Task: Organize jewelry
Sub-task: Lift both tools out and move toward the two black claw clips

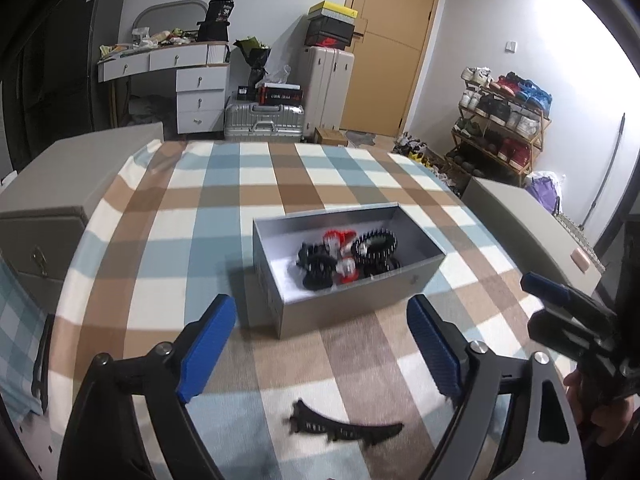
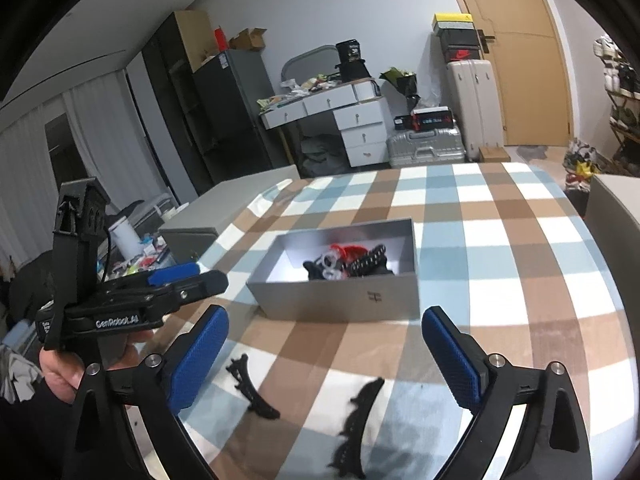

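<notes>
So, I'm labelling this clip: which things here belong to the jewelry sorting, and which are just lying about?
Part of the job:
- grey box holding black and red pieces
- two black pieces loose on the checked cloth: one, another
- left gripper and right gripper, both open and empty

Just lying about:
- suitcases
- shoe rack
- white desk

grey box (image 1: pixel 352 308), black clip (image 1: pixel 344 430), checked cloth (image 1: pixel 180 208)
</notes>
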Demonstrator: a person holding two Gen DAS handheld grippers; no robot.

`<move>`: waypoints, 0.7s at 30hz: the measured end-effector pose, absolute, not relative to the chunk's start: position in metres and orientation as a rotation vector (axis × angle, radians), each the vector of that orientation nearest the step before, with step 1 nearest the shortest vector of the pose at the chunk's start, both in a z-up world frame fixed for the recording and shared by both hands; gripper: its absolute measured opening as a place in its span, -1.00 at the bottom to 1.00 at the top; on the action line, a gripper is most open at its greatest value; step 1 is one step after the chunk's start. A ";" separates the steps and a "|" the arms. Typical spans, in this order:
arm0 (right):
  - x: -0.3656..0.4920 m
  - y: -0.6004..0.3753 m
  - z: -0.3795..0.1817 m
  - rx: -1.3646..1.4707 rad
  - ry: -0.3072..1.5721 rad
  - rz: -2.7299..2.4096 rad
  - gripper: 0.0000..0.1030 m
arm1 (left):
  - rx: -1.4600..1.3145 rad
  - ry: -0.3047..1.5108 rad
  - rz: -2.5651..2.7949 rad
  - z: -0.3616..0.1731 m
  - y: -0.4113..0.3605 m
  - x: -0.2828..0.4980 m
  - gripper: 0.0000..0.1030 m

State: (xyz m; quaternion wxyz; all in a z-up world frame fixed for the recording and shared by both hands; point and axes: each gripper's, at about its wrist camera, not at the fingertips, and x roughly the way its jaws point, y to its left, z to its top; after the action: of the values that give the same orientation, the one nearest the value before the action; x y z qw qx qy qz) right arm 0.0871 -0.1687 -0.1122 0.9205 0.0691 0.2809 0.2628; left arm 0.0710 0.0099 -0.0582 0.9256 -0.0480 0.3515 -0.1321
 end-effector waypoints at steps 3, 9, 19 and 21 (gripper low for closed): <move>0.083 -0.171 -0.121 0.149 0.587 0.521 0.92 | -0.109 0.750 -0.279 -0.069 0.012 0.066 0.77; 0.078 -0.182 -0.146 0.222 0.638 0.499 0.93 | -0.178 0.847 -0.313 -0.098 0.017 0.060 0.90; 0.068 -0.197 -0.168 0.261 0.697 0.460 0.93 | -0.072 0.868 -0.413 -0.111 -0.010 0.040 0.90; 0.067 -0.197 -0.169 0.262 0.702 0.457 0.93 | -0.034 0.886 -0.417 -0.114 -0.016 0.042 0.90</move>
State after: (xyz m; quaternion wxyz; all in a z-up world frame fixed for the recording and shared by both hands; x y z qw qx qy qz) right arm 0.0675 -0.1969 -0.1694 0.9053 0.1270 0.3397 0.2214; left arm 0.0416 -0.0156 -0.1142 0.8824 -0.0162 0.4256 -0.2000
